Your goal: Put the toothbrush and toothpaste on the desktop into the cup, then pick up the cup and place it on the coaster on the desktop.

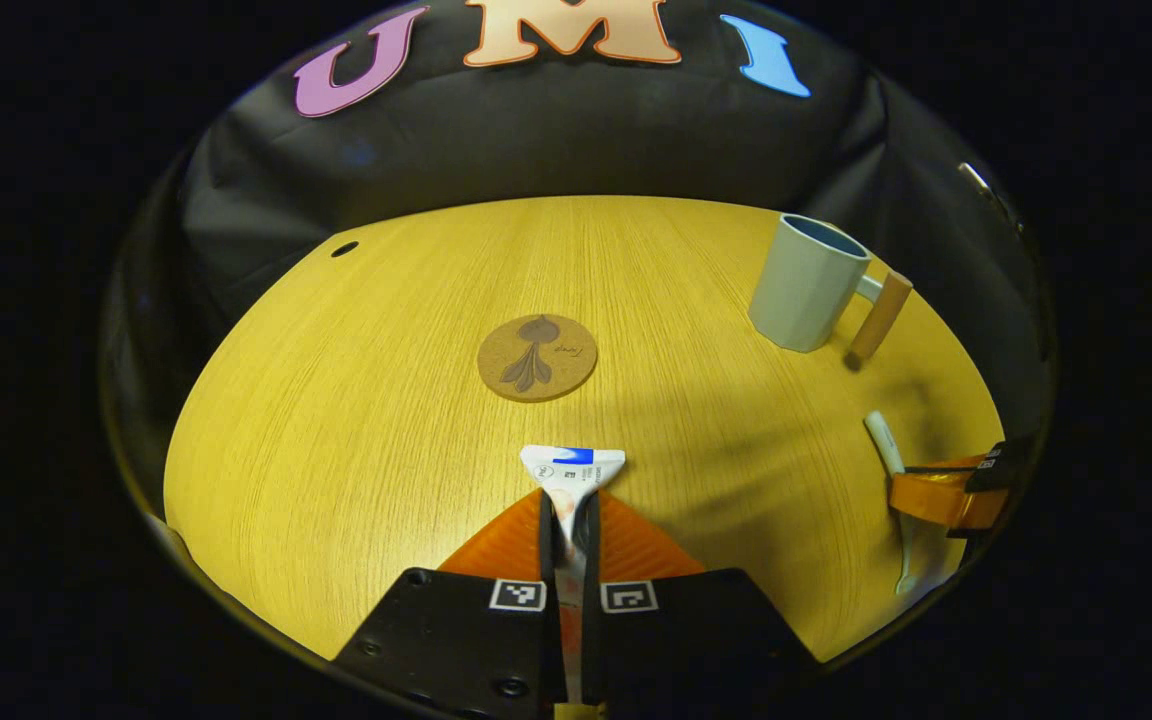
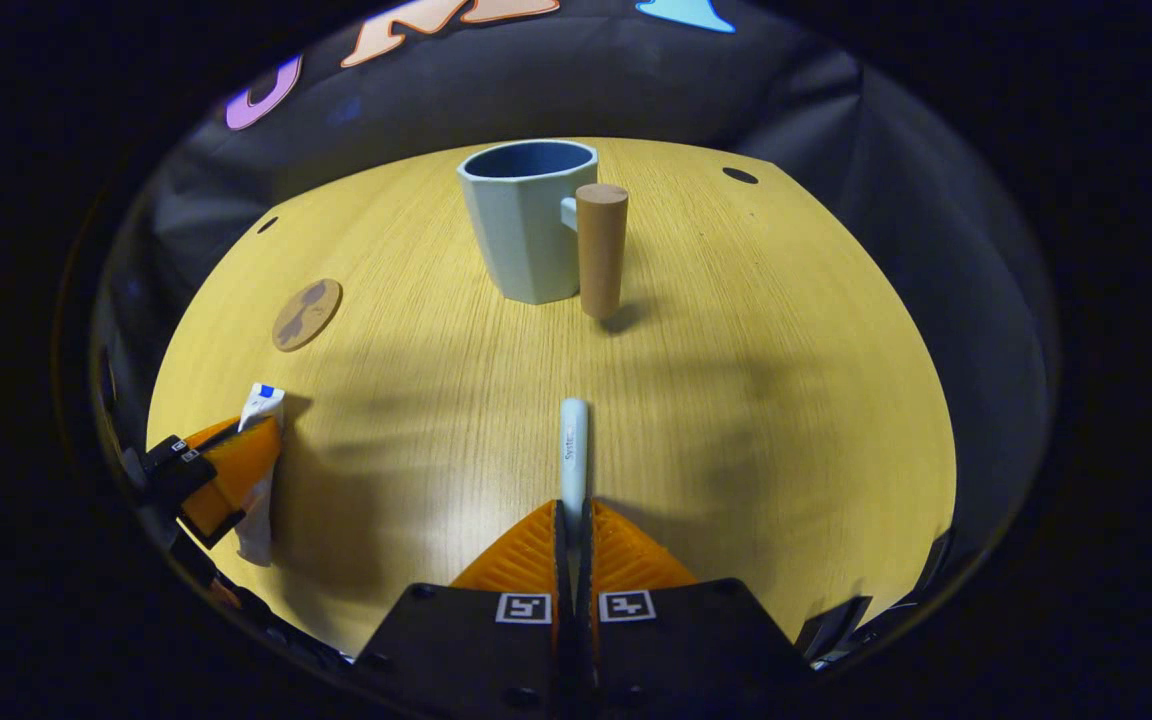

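While the toothpaste [image 1: 573, 470] sits pinched between both fingers of my left gripper [image 1: 570, 520], its flat crimped end sticks out ahead of the tips, above the tabletop [image 1: 356, 420]. In the right gripper view I see the same tube at the far left, held in that gripper, with the tube's lower part hanging below the fingers.

The toothbrush [image 2: 573, 450] is clamped in my right gripper [image 2: 572, 525], both fingers closed on it, the handle end pointing forward toward the cup [image 2: 528, 225]. In the left gripper view the brush runs across the right gripper's fingers at the right edge, one end up, the other down toward the tabletop edge.

The cup stands upright, open mouth up, its cylindrical wooden handle [image 2: 601, 250] on the side facing my right gripper. I cannot tell whether anything is inside.

The round cork coaster [image 1: 537, 357] lies flat near the tabletop centre, just ahead of the toothpaste, well apart from the cup.
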Motion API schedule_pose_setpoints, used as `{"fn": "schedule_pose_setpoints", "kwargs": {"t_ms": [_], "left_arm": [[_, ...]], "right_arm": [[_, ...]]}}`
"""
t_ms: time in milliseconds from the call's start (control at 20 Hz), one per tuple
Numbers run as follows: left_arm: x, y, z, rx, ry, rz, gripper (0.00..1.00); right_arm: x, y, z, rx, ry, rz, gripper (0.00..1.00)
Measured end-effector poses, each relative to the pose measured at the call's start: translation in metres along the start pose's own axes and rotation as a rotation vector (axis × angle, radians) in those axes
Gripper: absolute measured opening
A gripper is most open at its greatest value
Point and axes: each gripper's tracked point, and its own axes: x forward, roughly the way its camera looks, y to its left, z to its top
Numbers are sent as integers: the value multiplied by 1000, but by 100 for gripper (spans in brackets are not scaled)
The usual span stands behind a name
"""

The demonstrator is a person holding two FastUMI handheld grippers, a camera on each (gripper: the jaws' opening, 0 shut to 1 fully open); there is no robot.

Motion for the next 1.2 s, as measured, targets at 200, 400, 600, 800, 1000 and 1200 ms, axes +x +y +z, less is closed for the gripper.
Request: {"fn": "schedule_pose_setpoints", "kwargs": {"t_ms": [200,400,600,800,1000,1200], "left_arm": [[-3,4,5,-4,-30,6,2],[-14,11,15,-23,-64,13,2],[-33,12,35,-22,-159,14,2],[-43,12,48,-20,-223,14,1],[-59,8,61,-19,-297,5,1],[-71,5,65,-3,-344,9,1]], "right_arm": [[3,1,-1,20,-17,16,3],[-6,3,4,37,-51,37,3],[-15,7,12,34,-101,56,3],[-26,9,24,22,-167,72,3],[-41,12,34,-1,-227,84,3],[-54,13,44,-26,-296,93,3]]}}
